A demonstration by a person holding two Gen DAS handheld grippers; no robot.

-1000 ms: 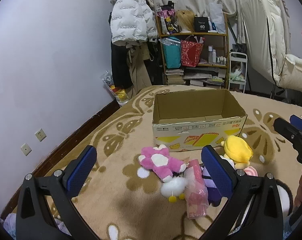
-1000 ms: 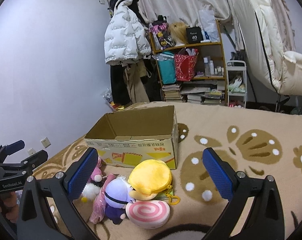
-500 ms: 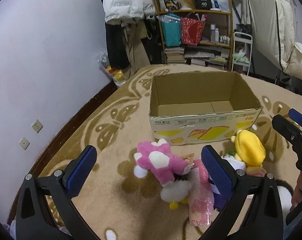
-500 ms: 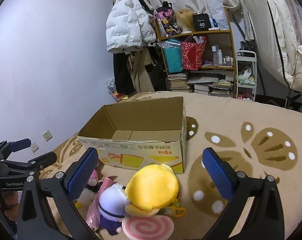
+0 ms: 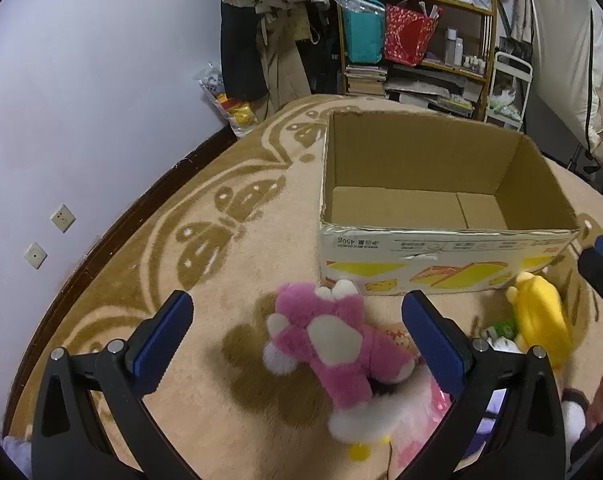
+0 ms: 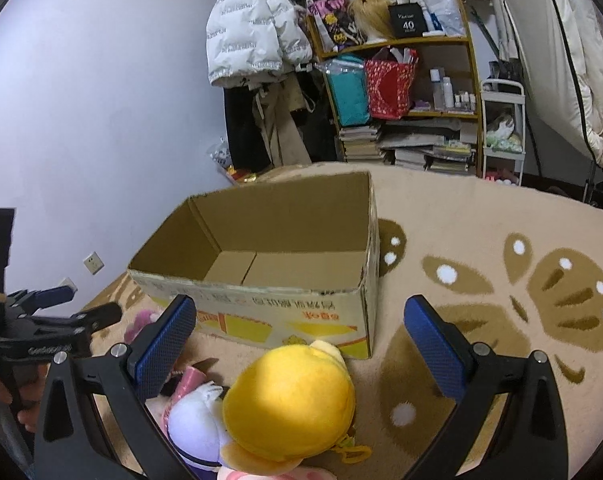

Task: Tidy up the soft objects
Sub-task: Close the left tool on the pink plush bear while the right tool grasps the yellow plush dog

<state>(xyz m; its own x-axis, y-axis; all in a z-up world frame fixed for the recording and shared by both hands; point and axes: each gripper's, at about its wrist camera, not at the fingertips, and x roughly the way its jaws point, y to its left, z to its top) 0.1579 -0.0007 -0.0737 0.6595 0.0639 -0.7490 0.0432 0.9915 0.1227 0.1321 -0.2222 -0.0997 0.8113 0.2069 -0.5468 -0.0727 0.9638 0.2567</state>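
Note:
An empty cardboard box [image 5: 433, 208] [image 6: 269, 276] stands open on the patterned rug. In front of it lies a heap of plush toys. A pink and white plush [image 5: 333, 344] lies between the fingers of my left gripper [image 5: 297, 332], which is open and above it. A white fluffy toy [image 5: 365, 424] and a pink packet [image 5: 421, 444] lie beside it. My right gripper [image 6: 297, 344] is open over a yellow plush [image 6: 293, 400] [image 5: 541, 320], with a purple and white plush [image 6: 193, 428] to its left. Nothing is held.
The beige rug [image 5: 229, 216] [image 6: 501, 280] spreads around the box. A wall with sockets [image 5: 61, 218] runs on the left. A cluttered wooden shelf [image 6: 405, 100], hanging coats [image 6: 253, 40] and a white cart [image 6: 501, 128] stand at the back.
Both grippers have moved forward and tilted down toward the toys and the box. The pink plush and the yellow plush now sit larger between the open fingers. No toy has shifted.

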